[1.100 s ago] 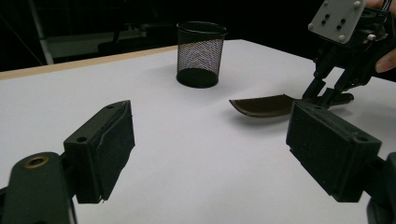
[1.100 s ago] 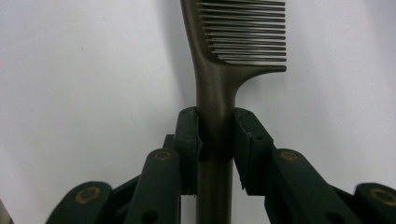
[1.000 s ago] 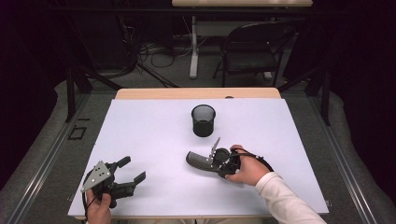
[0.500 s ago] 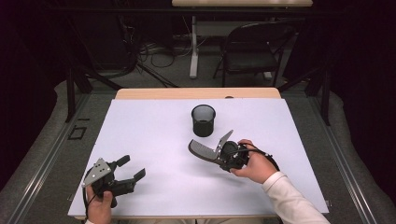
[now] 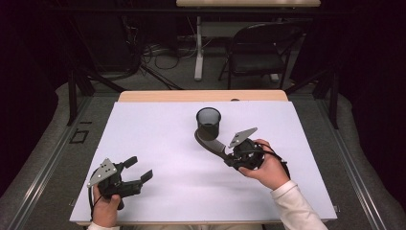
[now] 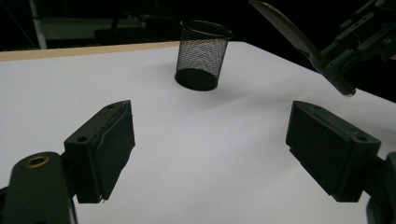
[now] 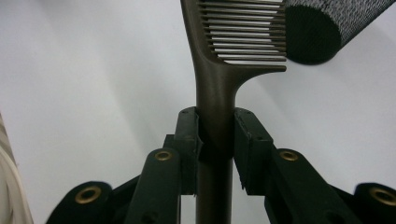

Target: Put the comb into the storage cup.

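A dark brown comb (image 7: 219,60) is clamped by its handle in my right gripper (image 7: 216,140), teeth toward the mesh cup. In the high view my right gripper (image 5: 229,152) holds the comb (image 5: 209,142) lifted off the white table, its far end just in front of the black mesh cup (image 5: 208,122). The cup (image 6: 201,54) stands upright near the table's middle back. My left gripper (image 5: 139,169) rests low at the front left, jaws wide apart with nothing between them (image 6: 210,154). The comb (image 6: 299,42) and right gripper also appear at the top right of the left gripper view.
The white table sheet (image 5: 163,143) spans the wooden tabletop, whose far edge (image 5: 201,96) shows behind the cup. A folding chair (image 5: 261,52) and cables lie on the floor beyond the table. A white sleeve (image 5: 297,206) comes in at the lower right.
My right gripper has lifted the comb off the table and carried it up and toward the mesh cup. The left gripper has stayed where it was.
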`<state>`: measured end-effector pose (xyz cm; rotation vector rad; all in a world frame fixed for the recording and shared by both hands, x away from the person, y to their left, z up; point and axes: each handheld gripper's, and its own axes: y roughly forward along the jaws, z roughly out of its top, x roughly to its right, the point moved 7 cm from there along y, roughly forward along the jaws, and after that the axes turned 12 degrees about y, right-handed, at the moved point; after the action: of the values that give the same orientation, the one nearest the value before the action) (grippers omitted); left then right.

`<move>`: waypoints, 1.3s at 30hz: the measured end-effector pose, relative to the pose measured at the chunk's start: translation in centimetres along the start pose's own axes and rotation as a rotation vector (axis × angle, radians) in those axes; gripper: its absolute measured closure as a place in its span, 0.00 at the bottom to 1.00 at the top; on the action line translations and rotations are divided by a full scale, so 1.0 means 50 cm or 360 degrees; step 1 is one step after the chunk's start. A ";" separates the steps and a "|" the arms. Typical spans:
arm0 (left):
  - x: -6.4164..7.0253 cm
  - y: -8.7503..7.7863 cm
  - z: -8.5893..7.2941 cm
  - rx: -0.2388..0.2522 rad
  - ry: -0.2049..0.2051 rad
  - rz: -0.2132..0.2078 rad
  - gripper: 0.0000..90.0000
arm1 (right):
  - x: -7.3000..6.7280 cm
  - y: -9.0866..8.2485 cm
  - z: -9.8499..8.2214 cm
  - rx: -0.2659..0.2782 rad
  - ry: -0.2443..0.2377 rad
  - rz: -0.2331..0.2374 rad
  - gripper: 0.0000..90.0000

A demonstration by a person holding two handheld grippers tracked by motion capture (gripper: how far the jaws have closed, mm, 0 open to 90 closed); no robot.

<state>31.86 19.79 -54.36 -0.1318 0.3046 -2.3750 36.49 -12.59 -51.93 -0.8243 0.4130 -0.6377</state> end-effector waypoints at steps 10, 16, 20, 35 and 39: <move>0.011 0.013 0.028 0.0039 -0.0032 -0.0028 0.18 | -0.004 -0.017 0.012 0.0127 0.0010 -0.0011 0.81; 0.024 0.031 0.039 0.0025 -0.0010 -0.0039 0.20 | -0.005 -0.024 0.022 0.0216 0.0019 0.0017 0.81; 0.032 0.037 0.053 0.0038 -0.0004 -0.0051 0.21 | -0.004 -0.027 0.025 0.0255 0.0011 0.0013 0.81; 0.048 0.062 0.125 -0.0016 0.0034 -0.0055 0.39 | 0.001 -0.038 0.029 0.0447 0.0029 -0.0065 0.81; 0.056 0.075 0.150 0.0007 0.0031 -0.0025 0.40 | 0.007 -0.050 0.028 0.0509 0.0044 -0.0067 0.81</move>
<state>33.63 13.86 -48.04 -0.1092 0.3087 -2.3936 36.64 -13.34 -49.15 -0.5210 0.3087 -0.7328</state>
